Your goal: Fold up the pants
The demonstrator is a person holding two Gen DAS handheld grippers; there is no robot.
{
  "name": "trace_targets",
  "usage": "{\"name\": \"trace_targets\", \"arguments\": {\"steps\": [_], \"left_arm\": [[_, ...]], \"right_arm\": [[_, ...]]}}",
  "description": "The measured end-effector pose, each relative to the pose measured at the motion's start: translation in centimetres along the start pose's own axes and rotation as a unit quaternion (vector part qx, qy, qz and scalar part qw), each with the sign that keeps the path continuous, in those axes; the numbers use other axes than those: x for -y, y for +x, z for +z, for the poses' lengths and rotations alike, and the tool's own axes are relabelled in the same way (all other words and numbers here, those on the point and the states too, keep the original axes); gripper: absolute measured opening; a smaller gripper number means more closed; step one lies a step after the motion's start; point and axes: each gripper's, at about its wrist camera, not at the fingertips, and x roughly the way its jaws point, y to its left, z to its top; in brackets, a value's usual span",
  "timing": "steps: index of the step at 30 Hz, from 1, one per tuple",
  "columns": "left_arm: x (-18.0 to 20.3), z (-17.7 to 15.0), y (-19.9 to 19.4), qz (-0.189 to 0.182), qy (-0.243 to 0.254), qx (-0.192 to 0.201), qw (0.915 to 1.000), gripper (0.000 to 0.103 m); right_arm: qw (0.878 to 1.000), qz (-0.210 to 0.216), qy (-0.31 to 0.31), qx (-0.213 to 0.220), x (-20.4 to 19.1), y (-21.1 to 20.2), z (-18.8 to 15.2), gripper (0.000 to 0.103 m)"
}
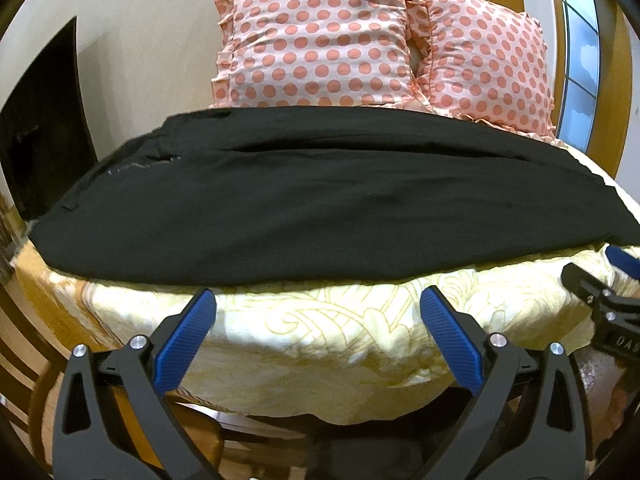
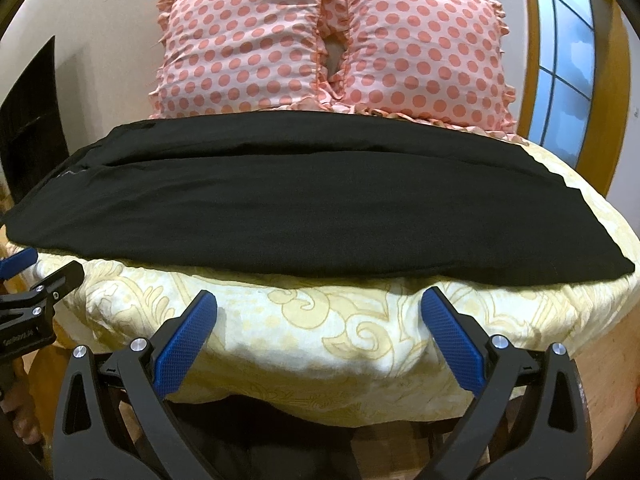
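Black pants [image 1: 320,196] lie flat across the bed, stretched left to right, with a lengthwise fold line near the far edge; they also show in the right wrist view [image 2: 312,200]. My left gripper [image 1: 318,300] is open and empty, just short of the pants' near edge. My right gripper [image 2: 319,300] is open and empty, also just short of the near edge. The right gripper appears at the right edge of the left wrist view [image 1: 612,276], and the left gripper at the left edge of the right wrist view [image 2: 28,280].
A yellow patterned bedsheet [image 1: 320,332] covers the bed [image 2: 320,340] and hangs over its near edge. Two pink polka-dot pillows [image 1: 320,36] [image 2: 424,48] stand behind the pants. A window with a wooden frame [image 2: 560,60] is at right; a dark door [image 1: 40,120] at left.
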Motion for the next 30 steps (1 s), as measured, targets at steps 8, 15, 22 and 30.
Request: {"name": "trace_targets", "arguments": {"steps": [8,15,22,30], "left_arm": [[-1.6,5.3,-2.7,0.024,0.007,0.086,0.9960,0.101],[-3.5,11.4,2.2,0.046,-0.043,0.069,0.9956,0.101],[-3.4,14.6,6.6,0.058,-0.046,0.063,0.9953,0.101],[-3.9,14.7,10.2,0.040,-0.048,0.036,0.9974,0.101]], "right_arm": [[0.997,-0.027,0.058,0.050,7.5,-1.8,7.4,0.102],[0.969,-0.141,0.204,-0.012,19.4,6.1,17.3,0.102],[0.918,-0.238,0.294,-0.121,28.7,19.5,22.6,0.076],[0.857,-0.280,0.396,-0.175,33.4,27.1,22.5,0.066]]}}
